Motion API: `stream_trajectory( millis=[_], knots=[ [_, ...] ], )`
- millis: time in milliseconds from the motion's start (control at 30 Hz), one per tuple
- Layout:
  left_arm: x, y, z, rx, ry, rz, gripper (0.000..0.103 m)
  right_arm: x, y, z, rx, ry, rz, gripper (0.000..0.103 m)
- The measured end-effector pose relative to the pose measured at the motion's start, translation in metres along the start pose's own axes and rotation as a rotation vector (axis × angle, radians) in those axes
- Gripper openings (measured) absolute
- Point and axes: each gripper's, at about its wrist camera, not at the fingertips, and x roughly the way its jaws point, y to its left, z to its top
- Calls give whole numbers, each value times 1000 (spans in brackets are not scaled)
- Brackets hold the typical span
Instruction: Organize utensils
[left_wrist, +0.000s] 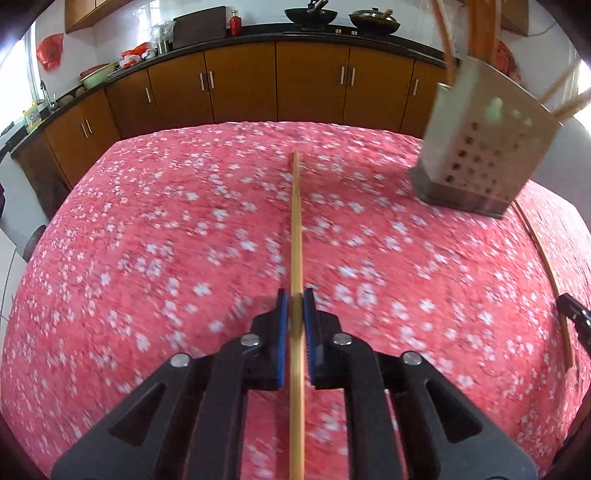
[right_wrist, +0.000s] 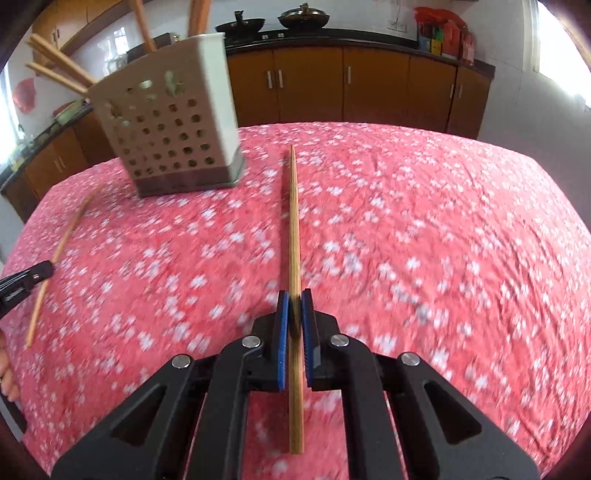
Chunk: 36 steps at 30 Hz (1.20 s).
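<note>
My left gripper (left_wrist: 295, 297) is shut on a wooden chopstick (left_wrist: 296, 229) that points forward above the red floral tablecloth (left_wrist: 166, 240). My right gripper (right_wrist: 294, 297) is shut on another wooden chopstick (right_wrist: 293, 229), also held above the cloth. A perforated metal utensil holder (left_wrist: 480, 147) stands on the table at the far right of the left wrist view and at the upper left of the right wrist view (right_wrist: 173, 136). It holds several chopsticks (right_wrist: 55, 70) and wooden utensil handles (right_wrist: 142, 26). Each gripper shows at the other view's edge: the right one (left_wrist: 574, 317) and the left one (right_wrist: 26, 282).
Wooden kitchen cabinets (left_wrist: 258, 81) with a dark countertop run behind the table, with woks (left_wrist: 310, 14) on the stove. The table's far edge (right_wrist: 369, 127) lies ahead of both grippers. The holder stands between the two grippers.
</note>
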Motion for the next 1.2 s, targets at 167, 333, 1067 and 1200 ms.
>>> stream_trajectory(
  millis=[167, 333, 1067, 1200],
  knots=[
    [-2, 7, 0, 3, -17, -3, 26, 4, 0, 5, -4, -1, -4, 10],
    [-2, 9, 1, -4, -17, -10, 26, 6, -4, 6, 5, 0, 6, 10],
    [-3, 8, -1, -8, -16, -13, 27, 5, 3, 8, -11, -1, -15, 10],
    [-3, 7, -1, -8, -16, -12, 28, 6, 2, 8, -10, -1, -14, 10]
  ],
)
